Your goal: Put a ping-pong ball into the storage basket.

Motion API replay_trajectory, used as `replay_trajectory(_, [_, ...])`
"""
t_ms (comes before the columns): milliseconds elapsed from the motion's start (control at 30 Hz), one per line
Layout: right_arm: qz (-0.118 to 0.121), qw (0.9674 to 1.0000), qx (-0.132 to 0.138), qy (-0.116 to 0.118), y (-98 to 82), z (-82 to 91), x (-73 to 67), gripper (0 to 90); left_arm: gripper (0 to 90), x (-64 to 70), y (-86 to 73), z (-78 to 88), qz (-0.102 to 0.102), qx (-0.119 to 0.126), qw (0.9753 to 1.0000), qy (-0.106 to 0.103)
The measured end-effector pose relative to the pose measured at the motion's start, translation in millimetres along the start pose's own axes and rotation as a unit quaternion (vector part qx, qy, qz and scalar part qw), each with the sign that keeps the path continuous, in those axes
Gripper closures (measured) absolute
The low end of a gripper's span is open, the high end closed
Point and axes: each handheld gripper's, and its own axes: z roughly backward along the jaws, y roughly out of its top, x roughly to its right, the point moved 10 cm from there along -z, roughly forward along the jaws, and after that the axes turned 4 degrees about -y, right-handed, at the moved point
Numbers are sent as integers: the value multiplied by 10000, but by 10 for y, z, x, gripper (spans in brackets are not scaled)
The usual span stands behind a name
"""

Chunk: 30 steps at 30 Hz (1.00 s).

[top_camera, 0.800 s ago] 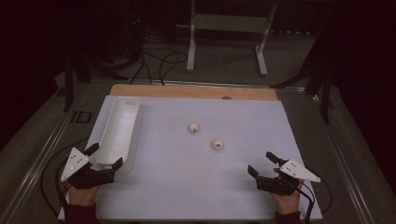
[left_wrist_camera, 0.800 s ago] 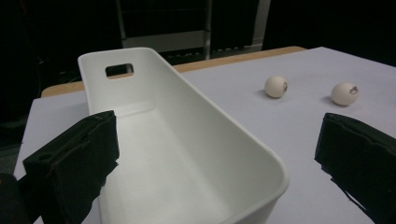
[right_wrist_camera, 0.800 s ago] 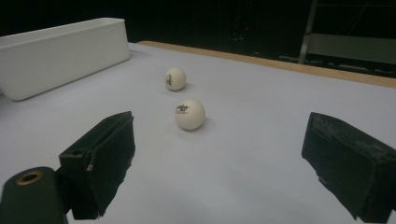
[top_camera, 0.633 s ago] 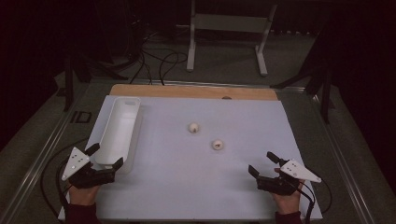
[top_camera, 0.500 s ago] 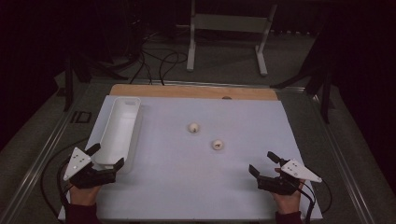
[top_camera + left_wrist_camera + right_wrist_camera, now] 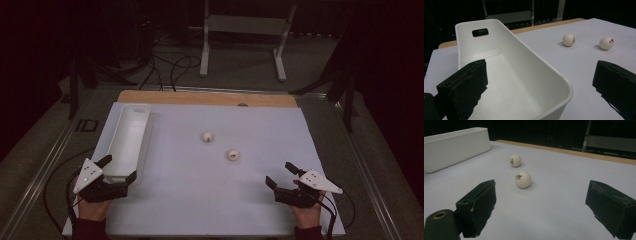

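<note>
Two white balls with small printed marks lie on the pale sheet: the farther ball (image 6: 207, 136) (image 6: 568, 40) (image 6: 515, 160) and the nearer ball (image 6: 232, 155) (image 6: 606, 43) (image 6: 523, 179). A long white tray (image 6: 127, 141) (image 6: 554, 75) (image 6: 456, 145) lies along the sheet's left side with nothing in it. My left gripper (image 6: 118, 168) (image 6: 541, 87) stands open at the tray's near end, one jaw over the tray's inside. My right gripper (image 6: 281, 175) (image 6: 544, 207) stands open at the near right, with nothing between its jaws, a short way before the nearer ball.
The pale sheet (image 6: 260, 190) covers a wooden table whose bare far strip (image 6: 200, 97) shows beyond it. A white metal stand (image 6: 245, 30) and black cables (image 6: 170, 70) are on the floor behind. Metal rails (image 6: 45, 170) run along the sides.
</note>
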Motion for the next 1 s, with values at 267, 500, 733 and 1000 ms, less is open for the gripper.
replay_trajectory(267, [-73,9998,-125,115,1,-39,-42,91,6,35,-16,-29,-192,5,9998,67])
replay_trajectory(500, [-35,9998,-93,170,98,-17,-88,91,5,-22,-19,-14,-35,134,9998,150])
replay_trajectory(733, [-61,9995,-207,214,177,-46,-98,91,5,-60,-37,-28,31,160,9997,198])
replay_trajectory(1000, [-25,9989,-415,194,213,-113,-105,91,6,-65,-21,-2,41,243,9994,234])
